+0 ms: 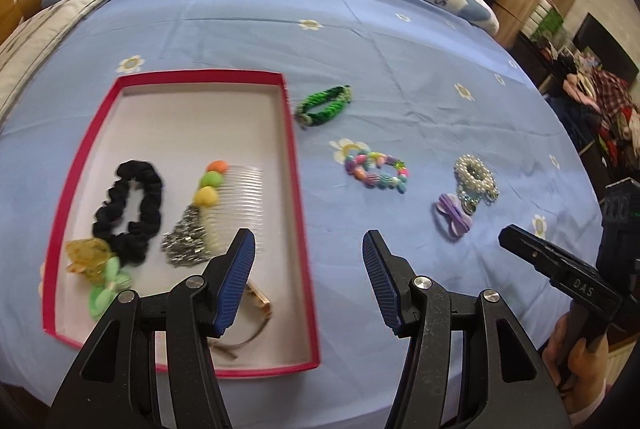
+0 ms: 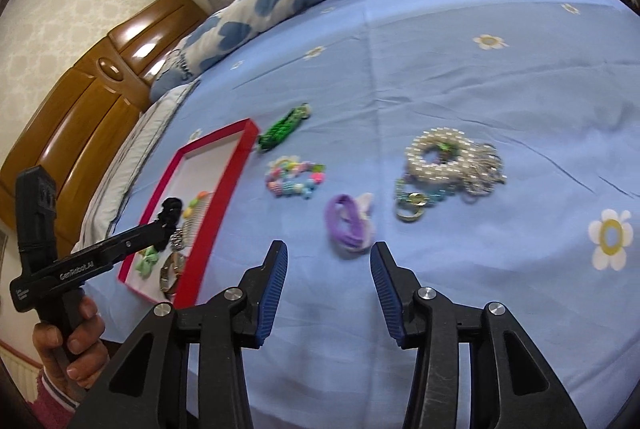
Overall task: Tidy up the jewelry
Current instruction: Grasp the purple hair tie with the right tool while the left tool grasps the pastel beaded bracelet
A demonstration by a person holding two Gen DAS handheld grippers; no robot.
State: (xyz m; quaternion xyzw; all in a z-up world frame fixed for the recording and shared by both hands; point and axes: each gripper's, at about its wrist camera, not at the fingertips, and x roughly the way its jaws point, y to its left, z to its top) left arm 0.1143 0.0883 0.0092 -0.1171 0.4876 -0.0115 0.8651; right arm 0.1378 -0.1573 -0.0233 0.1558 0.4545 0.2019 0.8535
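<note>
Blue flowered bedsheet carries everything: at the left my red box already keeps the black scrunchie and the comb, so sorted pieces stay together. To its right the green bracelet, the colourful bead bracelet, the purple hair tie and the pearl bracelet wait loose on the sheet. My left hand-held gripper hangs open and empty over the box edge, and my right hand-held gripper, tilted down, is open and empty just before the purple tie, I think for taking it next.

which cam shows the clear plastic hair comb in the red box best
The left wrist view: the clear plastic hair comb lies fully visible inside the red-rimmed box, teeth and coloured top beads distinct. The right wrist view shows only a small sliver, foreshortened.
</note>
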